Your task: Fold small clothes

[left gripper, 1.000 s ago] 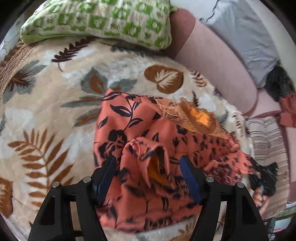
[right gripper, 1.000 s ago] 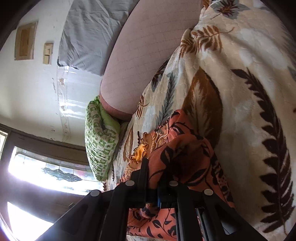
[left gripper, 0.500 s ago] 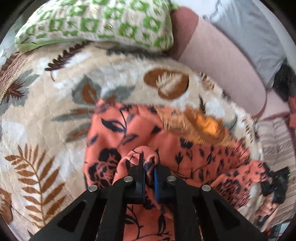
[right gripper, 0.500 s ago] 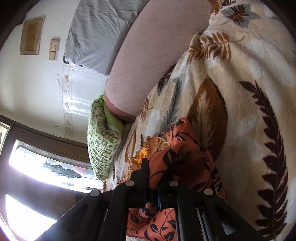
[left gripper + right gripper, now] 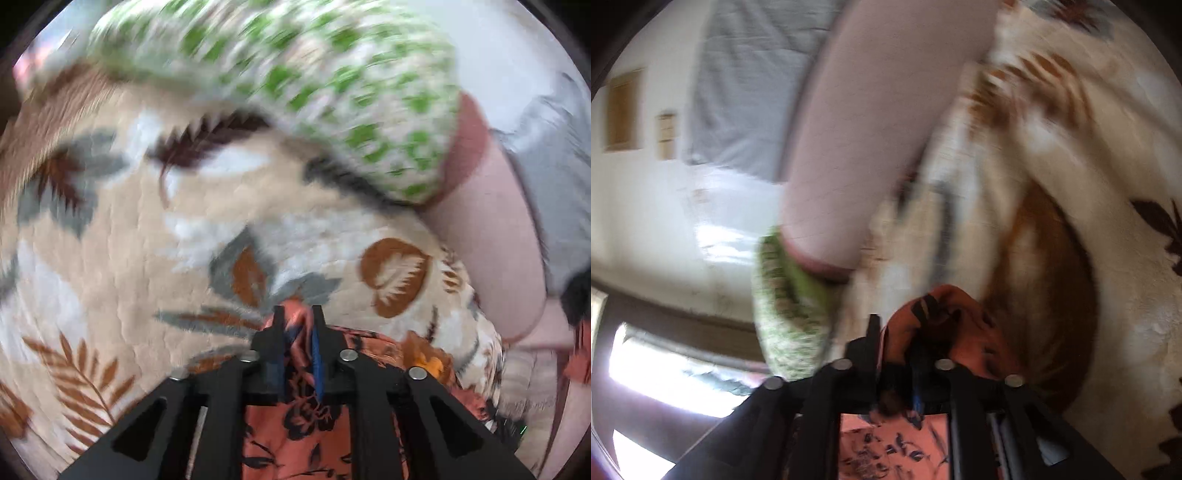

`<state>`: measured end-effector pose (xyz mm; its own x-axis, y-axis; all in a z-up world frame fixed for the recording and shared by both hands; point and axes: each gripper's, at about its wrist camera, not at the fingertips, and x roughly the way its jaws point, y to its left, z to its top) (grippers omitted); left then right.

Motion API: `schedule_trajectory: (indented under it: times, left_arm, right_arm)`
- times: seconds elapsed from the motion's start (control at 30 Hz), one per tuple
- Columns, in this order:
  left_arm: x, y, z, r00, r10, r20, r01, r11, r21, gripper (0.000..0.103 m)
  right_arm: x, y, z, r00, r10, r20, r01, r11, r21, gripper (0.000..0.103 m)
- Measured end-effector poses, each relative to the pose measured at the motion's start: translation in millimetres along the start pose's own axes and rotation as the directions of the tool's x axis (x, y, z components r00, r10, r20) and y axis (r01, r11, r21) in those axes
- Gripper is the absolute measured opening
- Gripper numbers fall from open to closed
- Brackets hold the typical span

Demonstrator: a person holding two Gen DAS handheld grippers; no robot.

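Fabric of the orange floral garment [image 5: 299, 424] sat pinched in both the left gripper [image 5: 297, 325] and right gripper [image 5: 897, 339], bunched just ahead of their fingertips above the leaf-print blanket [image 5: 122, 266]. Slippery cloth could slide free mid-swing, spoiling the fold.

A lived-in home is showing here, most likely a bedroom or sitting room. A soft quilted blanket [image 5: 122, 258] with brown and grey leaf prints is covering the bed or couch and filling most of both views. A green-and-white patterned pillow [image 5: 314, 92] is lying at its far edge, touching a long pink bolster [image 5: 491, 243], with a grey cushion [image 5: 746, 85] leaning behind that. A painted white wall [image 5: 639, 206] is carrying a pair of switch plates [image 5: 666, 134], and daylight is coming through a dark-framed window [image 5: 657, 376] with patterned glass
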<state>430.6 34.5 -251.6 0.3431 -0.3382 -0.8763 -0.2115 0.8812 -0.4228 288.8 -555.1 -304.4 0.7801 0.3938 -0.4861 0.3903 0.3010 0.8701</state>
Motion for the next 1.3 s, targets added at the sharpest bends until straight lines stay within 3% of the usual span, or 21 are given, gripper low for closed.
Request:
schedule_trajectory:
  times: [0.03,0.07,0.2,0.27,0.33,0.4,0.47,0.53,0.57,0.63,0.7,0.77,0.83,0.93,1.03,1.13,1.2,1.3]
  left_arm:
    - [1.3,6.0,-0.2,1.000,-0.008,0.021,0.009,1.000,-0.027,0.017]
    - [-1.9,11.6,-1.0,0.998,-0.028,0.061,0.030,0.999,-0.033,0.023]
    - [-38.5,21.9,-16.4,0.971,-0.060,0.230,0.063,0.998,-0.007,0.040]
    - [-56.2,11.2,-36.6,0.967,-0.076,0.243,0.056,0.995,0.086,0.045]
    - [-67.2,-5.2,-65.4,0.967,-0.074,0.243,0.025,0.979,0.200,0.048]
    - [-71.7,-15.5,-98.3,0.964,-0.100,0.246,0.026,0.957,0.288,0.052]
    - [-67.8,-20.4,-124.8,0.964,-0.101,0.244,0.015,0.943,0.332,0.053]
    - [-55.5,-20.7,-141.5,0.970,-0.090,0.226,0.009,0.941,0.338,0.053]
    - [-46.7,-19.3,-146.4,0.974,-0.082,0.213,0.007,0.944,0.329,0.053]
    - [-31.4,-15.4,-150.8,0.976,-0.042,0.215,-0.033,0.942,0.334,0.053]
    - [-22.4,-13.2,-152.7,0.976,0.023,0.216,-0.100,0.930,0.354,0.053]
    - [-18.3,-12.5,-151.7,0.976,0.033,0.216,-0.116,0.918,0.379,0.053]
    - [-16.2,-12.2,-152.3,0.963,0.067,0.259,-0.169,0.903,0.394,0.053]
    - [-12.4,-11.4,-149.9,0.966,0.072,0.248,-0.173,0.894,0.413,0.053]
    - [-14.9,-9.3,-144.4,0.968,0.054,0.245,-0.155,0.897,0.413,0.053]
    - [-19.0,-2.5,-138.3,0.966,0.053,0.252,-0.150,0.910,0.386,0.053]
    - [-23.2,-0.4,-136.2,0.955,0.088,0.283,-0.192,0.911,0.366,0.053]
    - [-28.7,7.3,-129.7,0.953,0.074,0.294,-0.172,0.931,0.323,0.053]
  right_arm:
    - [-0.2,-8.8,0.2,1.000,0.024,-0.004,-0.024,0.999,0.033,0.069]
    - [-3.1,-13.4,0.3,0.998,0.066,0.005,-0.066,0.996,0.054,0.075]
    - [-40.8,-9.2,3.2,0.988,0.099,0.122,-0.101,0.995,0.016,0.078]
    - [-53.2,6.3,-1.5,0.988,0.098,0.119,-0.090,0.994,-0.069,0.077]
    - [-53.6,30.8,-17.6,0.997,0.058,0.050,-0.047,0.980,-0.193,0.077]
    - [-47.7,60.3,-48.3,1.000,-0.007,0.008,0.009,0.938,-0.346,0.071]
    - [-28.8,85.9,-87.6,0.994,-0.105,-0.045,0.071,0.876,-0.476,0.058]
    - [-10.7,97.8,-118.4,0.980,-0.185,-0.077,0.112,0.824,-0.555,0.045]
    - [4.1,104.4,-137.8,0.965,-0.250,-0.085,0.149,0.780,-0.609,0.040]
    - [24.2,108.0,-161.4,0.940,-0.333,-0.078,0.200,0.721,-0.664,0.040]
    - [47.9,108.9,-173.4,0.916,-0.388,-0.098,0.224,0.700,-0.678,0.040]
    - [70.1,112.3,-180.6,0.894,-0.439,-0.087,0.257,0.663,-0.704,0.040]
    - [97.7,122.2,-180.7,0.877,-0.478,-0.053,0.290,0.615,-0.734,0.040]
    - [130.7,135.0,-161.8,0.869,-0.495,0.022,0.347,0.577,-0.739,0.040]
    - [144.1,152.7,-123.0,0.895,-0.428,0.128,0.396,0.628,-0.670,0.040]
    - [119.2,162.2,-92.9,0.918,-0.352,0.180,0.389,0.727,-0.566,0.040]
    - [100.2,164.8,-91.9,0.921,-0.337,0.195,0.385,0.710,-0.589,0.040]
    - [71.2,150.1,-95.0,0.919,-0.358,0.164,0.379,0.694,-0.612,0.040]
